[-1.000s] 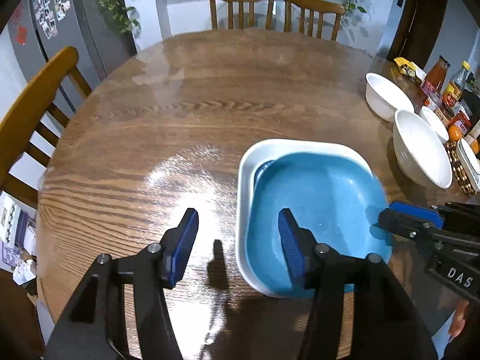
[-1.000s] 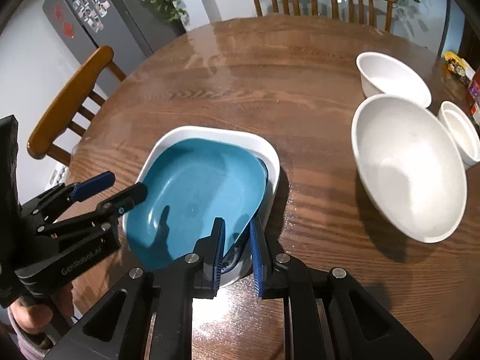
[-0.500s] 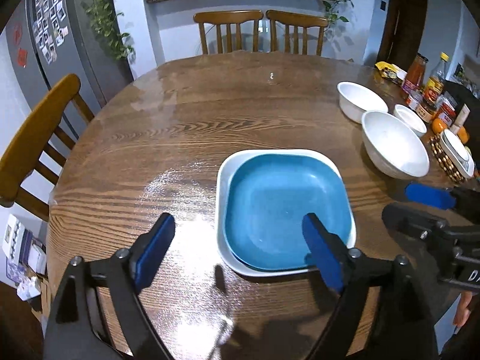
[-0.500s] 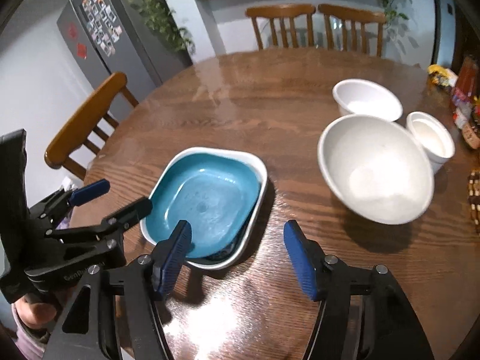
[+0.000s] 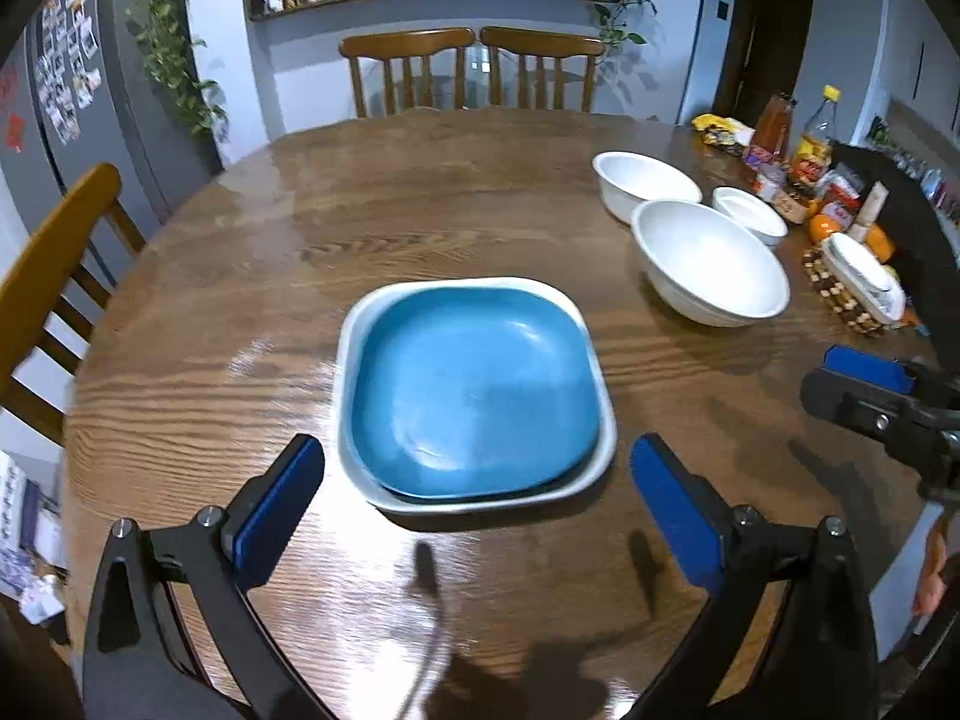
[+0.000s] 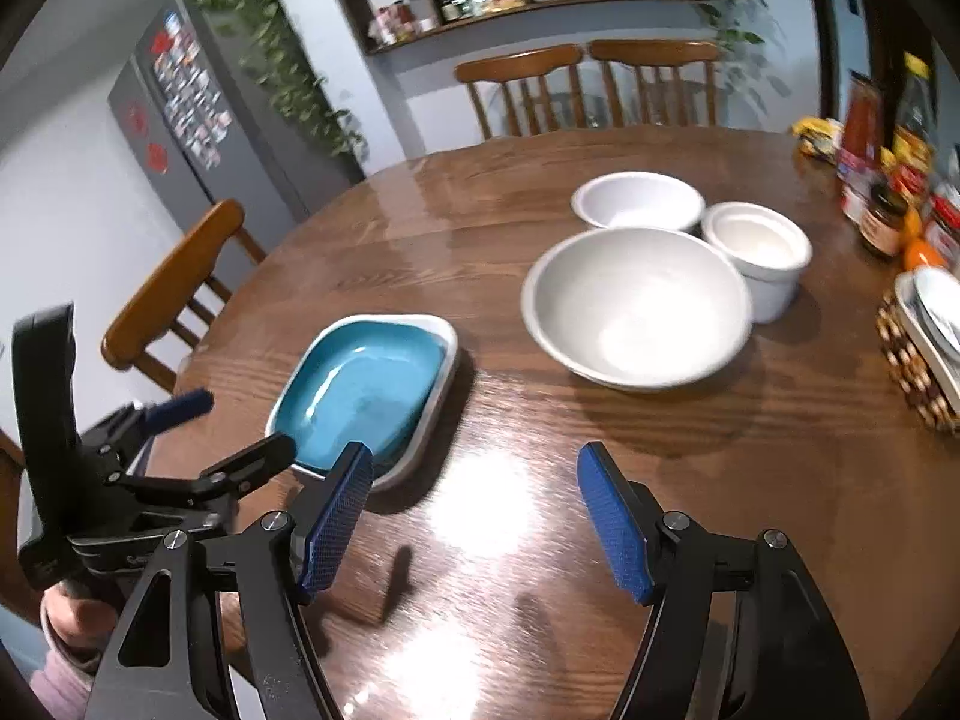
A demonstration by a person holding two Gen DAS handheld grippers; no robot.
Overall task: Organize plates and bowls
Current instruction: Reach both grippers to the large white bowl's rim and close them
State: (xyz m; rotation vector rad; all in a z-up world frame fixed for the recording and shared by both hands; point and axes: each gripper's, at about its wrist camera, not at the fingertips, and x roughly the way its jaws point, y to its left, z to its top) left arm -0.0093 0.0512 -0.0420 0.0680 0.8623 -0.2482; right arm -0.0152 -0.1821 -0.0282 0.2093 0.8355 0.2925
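Stacking is done for the plates; bowls look like the step in hand, my read only.

Left wrist view: left gripper has its jaws spread wide, holding nothing, hanging just short of the near edge of the stack. Blue plate sits nested inside the white plate, mid-table. Right gripper shows at the right edge, side on, so its gap can't be read here. This view alone shows the stack square-on: blue one seated flat, no overhang.

Right wrist view: right gripper is also wide open and empty, over bare table between the stack and the large white bowl. Only here is it clear that the small white bowl touches the large one's rim, with the medium white bowl just behind.

Advice: pinch one rim wall, lift straight up to clear neighbours, then nest medium into large, small last. Glazed rims will likely slip; grip deep.
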